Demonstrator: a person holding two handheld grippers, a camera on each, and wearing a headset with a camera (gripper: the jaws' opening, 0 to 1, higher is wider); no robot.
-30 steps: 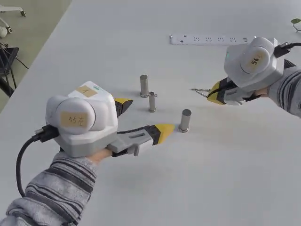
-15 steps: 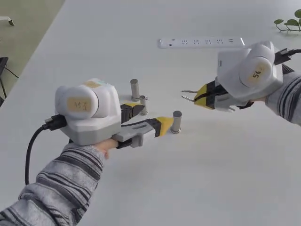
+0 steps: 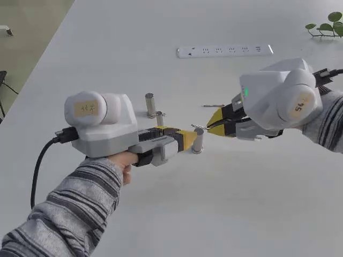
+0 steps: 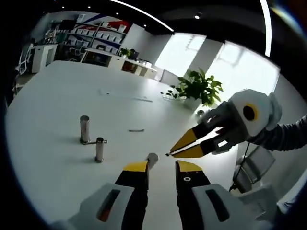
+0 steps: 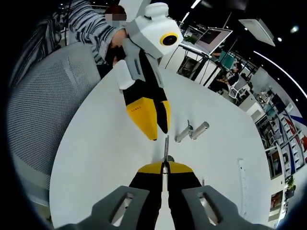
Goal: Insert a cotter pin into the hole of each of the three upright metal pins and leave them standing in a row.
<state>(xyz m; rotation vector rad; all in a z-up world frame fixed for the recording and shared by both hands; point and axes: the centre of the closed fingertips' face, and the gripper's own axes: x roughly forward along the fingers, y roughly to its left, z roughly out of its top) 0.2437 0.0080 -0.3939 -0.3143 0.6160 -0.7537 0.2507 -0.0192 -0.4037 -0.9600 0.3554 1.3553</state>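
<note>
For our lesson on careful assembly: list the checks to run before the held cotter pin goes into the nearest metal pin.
1. Right tool shut on the cotter pin: ok.
2. Nearest metal pin standing upright: ok.
3. Left tool clamping that pin steady: not ok; the pin sits between open jaws with a gap on one side.
4. Cotter pin tip lined up with the hole: cannot tell; the hole is not visible.
5. Middle metal pin fitted with its own crosspiece: ok.
</note>
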